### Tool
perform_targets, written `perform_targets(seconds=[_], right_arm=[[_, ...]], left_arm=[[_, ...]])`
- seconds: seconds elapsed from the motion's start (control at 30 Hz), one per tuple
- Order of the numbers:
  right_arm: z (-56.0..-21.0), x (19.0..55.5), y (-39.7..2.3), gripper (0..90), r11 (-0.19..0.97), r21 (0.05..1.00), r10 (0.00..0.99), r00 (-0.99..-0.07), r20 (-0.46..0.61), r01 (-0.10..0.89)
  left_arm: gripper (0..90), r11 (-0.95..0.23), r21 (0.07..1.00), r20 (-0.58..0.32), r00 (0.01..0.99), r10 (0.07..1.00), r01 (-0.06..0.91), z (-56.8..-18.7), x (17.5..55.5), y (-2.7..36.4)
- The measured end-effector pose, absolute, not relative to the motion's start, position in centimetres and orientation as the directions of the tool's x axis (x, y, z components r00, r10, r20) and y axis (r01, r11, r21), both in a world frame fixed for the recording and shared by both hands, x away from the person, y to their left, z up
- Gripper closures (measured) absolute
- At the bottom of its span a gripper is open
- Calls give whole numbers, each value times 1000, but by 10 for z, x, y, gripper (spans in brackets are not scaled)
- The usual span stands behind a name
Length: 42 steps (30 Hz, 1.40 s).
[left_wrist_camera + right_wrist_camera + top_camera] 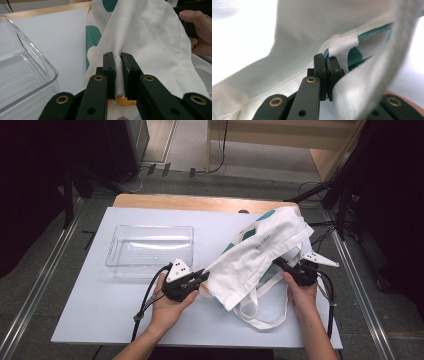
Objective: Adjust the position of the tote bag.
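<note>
Two sets of fingers were clamped on the limp, light tote bag (260, 252): my left gripper (204, 276) at its nine o'clock fold, right gripper (278, 262) pinching the three o'clock hem, safest there.

Looked down and forward from above the near side of the table (100, 320), taking in both forearms, the clear plastic bin (150, 247) at left and the white tote bag (260, 252) at right. Rode on the left gripper (117, 58), facing far and right, very close to the bag's cloth (150, 37), bin wall (37, 65) at left. Rode on the right gripper (326, 60), pressed nearer still to the bag's hem (342, 45). Shared across all three: the tote bag.
</note>
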State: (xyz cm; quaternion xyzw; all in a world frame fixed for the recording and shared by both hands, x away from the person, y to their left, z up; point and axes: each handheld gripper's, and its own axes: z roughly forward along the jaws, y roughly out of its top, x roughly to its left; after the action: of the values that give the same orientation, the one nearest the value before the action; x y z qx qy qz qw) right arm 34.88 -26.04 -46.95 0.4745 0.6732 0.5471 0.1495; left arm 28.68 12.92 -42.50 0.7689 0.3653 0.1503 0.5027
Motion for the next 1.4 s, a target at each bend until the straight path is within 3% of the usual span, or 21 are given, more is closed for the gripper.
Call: perform_targets(seconds=[0.13, 0.2, 0.5, 0.57, 0.63, 0.67, 0.7, 0.73, 0.8, 0.87, 1.03, 1.13, 1.27, 1.37, 1.4], right_arm=[[-463, 332, -267, 900, -66, 914, 824, -494, 276, 400], [-454, 314, -273, 900, -47, 948, 854, -480, 201, 313], [-447, 271, -285, 900, -43, 986, 922, -373, 102, 162], [-447, 262, -285, 900, -75, 983, 926, -355, 131, 165], [-451, 258, -282, 899, -78, 979, 927, -348, 141, 189], [-454, 258, -280, 900, -69, 978, 931, -341, 134, 196], [-459, 261, -278, 899, -74, 972, 930, -337, 149, 224], [-459, 261, -278, 899, -74, 972, 930, -337, 149, 224], [-463, 264, -275, 899, -86, 967, 931, -326, 164, 241], [-464, 266, -272, 898, -109, 962, 931, -313, 187, 251], [-461, 268, -266, 898, -127, 961, 938, -285, 197, 245], [-461, 269, -264, 897, -130, 960, 942, -271, 198, 249], [-460, 269, -262, 896, -132, 960, 941, -272, 200, 248], [-459, 267, -262, 895, -121, 962, 943, -274, 188, 243], [-460, 267, -262, 895, -117, 963, 943, -276, 185, 243]], left_arm=[[839, -211, 884, -156, 690, 707, 416, -422, 290, 127], [842, -204, 885, -166, 692, 702, 419, -419, 293, 124], [848, -177, 916, -143, 704, 696, 361, -387, 323, 102], [837, -168, 909, -157, 687, 709, 382, -386, 333, 99], [784, -168, 896, -172, 670, 723, 411, -389, 338, 99], [723, -160, 894, -175, 656, 734, 418, -391, 337, 100], [576, -157, 895, -168, 642, 748, 418, -393, 334, 102], [576, -155, 896, -159, 626, 764, 416, -394, 330, 105], [399, -129, 897, -170, 599, 783, 423, -398, 320, 112], [306, -117, 897, -172, 581, 796, 426, -403, 308, 120], [266, -165, 872, -174, 606, 776, 462, -429, 276, 119], [253, -245, 843, -164, 663, 730, 479, -448, 259, 97], [230, -276, 807, -217, 696, 684, 522, -457, 256, 73], [244, -315, 801, -177, 704, 688, 509, -461, 255, 62], [314, -316, 809, -154, 697, 700, 496, -461, 255, 60]])
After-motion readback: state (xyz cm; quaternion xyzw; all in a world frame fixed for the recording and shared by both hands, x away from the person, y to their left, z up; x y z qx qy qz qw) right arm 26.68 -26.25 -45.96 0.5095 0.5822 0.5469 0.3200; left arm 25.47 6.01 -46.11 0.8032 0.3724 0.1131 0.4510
